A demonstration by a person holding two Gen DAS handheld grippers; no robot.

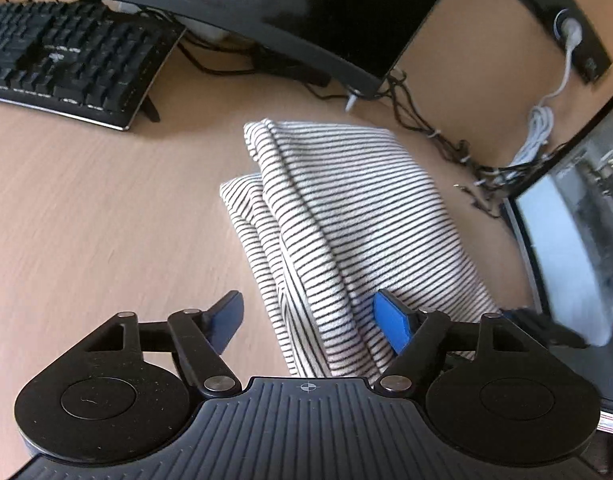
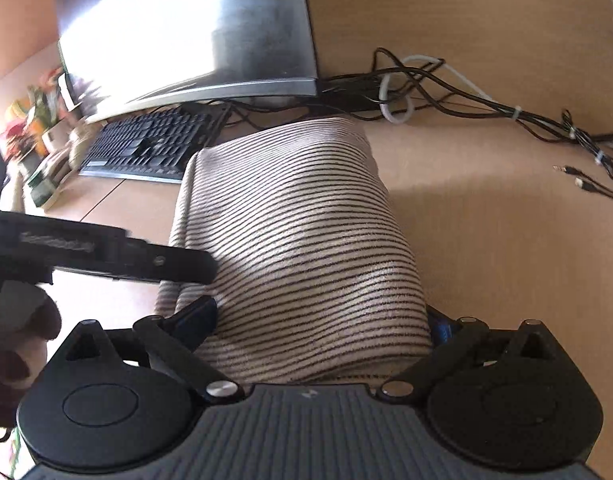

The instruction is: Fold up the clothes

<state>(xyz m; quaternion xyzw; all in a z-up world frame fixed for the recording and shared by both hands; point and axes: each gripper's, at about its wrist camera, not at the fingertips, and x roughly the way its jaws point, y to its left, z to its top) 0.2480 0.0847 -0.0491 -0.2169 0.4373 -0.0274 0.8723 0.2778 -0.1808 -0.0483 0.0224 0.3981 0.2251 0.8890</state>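
Observation:
A folded white garment with thin black stripes (image 1: 346,208) lies in layers on the wooden desk (image 1: 86,220). My left gripper (image 1: 310,320) stands open at its near end. Its left fingertip (image 1: 228,318) is over bare desk and its right fingertip (image 1: 390,322) rests against a fold of the cloth. In the right wrist view the same garment (image 2: 298,232) fills the centre. My right gripper (image 2: 318,322) is open wide, its fingers on either side of the garment's near end. The left gripper (image 2: 106,258) shows there as a blurred dark bar at the left.
A black keyboard (image 1: 66,60) and a curved monitor (image 1: 266,8) stand at the back. Tangled cables (image 2: 486,108) run behind and to the right of the garment. A person's hand (image 2: 22,344) is at the lower left. Colourful small items (image 2: 34,120) sit at the far left.

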